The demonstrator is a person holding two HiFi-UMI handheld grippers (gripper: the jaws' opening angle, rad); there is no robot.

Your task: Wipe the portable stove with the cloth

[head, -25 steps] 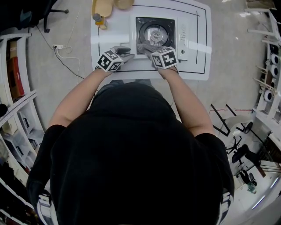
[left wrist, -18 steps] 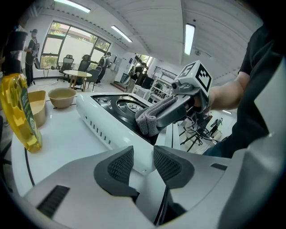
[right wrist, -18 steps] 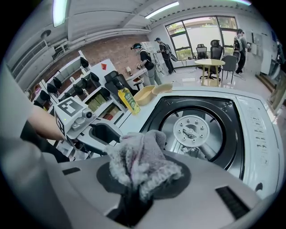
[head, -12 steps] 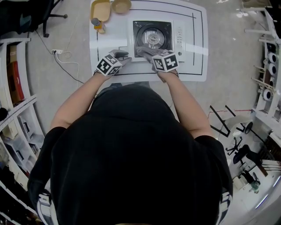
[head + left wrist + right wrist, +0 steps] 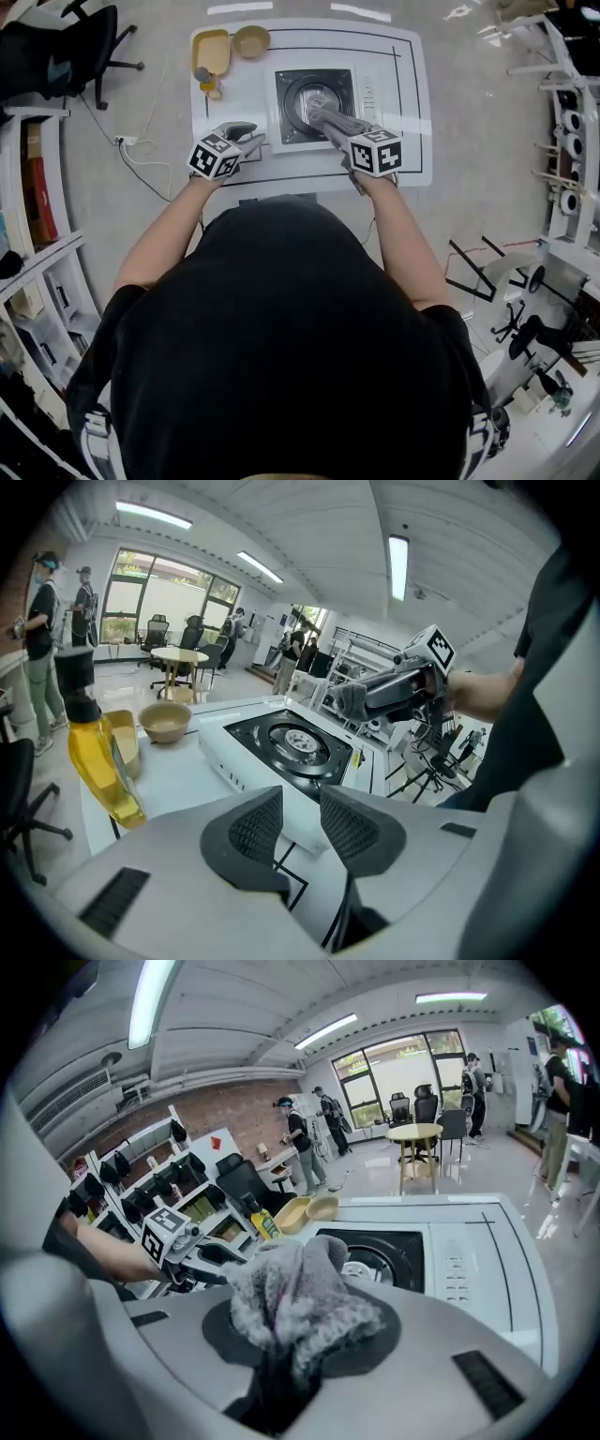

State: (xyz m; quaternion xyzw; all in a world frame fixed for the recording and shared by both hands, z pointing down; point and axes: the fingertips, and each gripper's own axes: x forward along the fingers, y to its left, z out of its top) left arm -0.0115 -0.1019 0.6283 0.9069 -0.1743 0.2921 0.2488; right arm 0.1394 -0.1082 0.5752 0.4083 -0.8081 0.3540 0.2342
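Portable stove [image 5: 292, 86] sat mid-counter [image 5: 412, 89], with the right tool [image 5: 298, 1330] clamped on the bunched grey cloth [image 5: 300, 1288] just above its top, where a flat press and overlapping strokes would likely wipe best; the left tool [image 5: 302, 829], part-open and empty, hovered beside it

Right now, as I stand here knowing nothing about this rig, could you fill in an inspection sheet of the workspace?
Surface: white table marked with black lines.
Job's things: portable stove mid-table; grey cloth bunched up and held above it.
Clutter: oil bottle, tan bowl and yellow tray at the table's far left corner.
Grippers: right gripper shut on the cloth; left gripper open, nothing between its jaws, left of the stove.
Cables: white cable and socket strip on the floor left of the table.
Surroundings: shelving on both sides, office chair, people standing far off.
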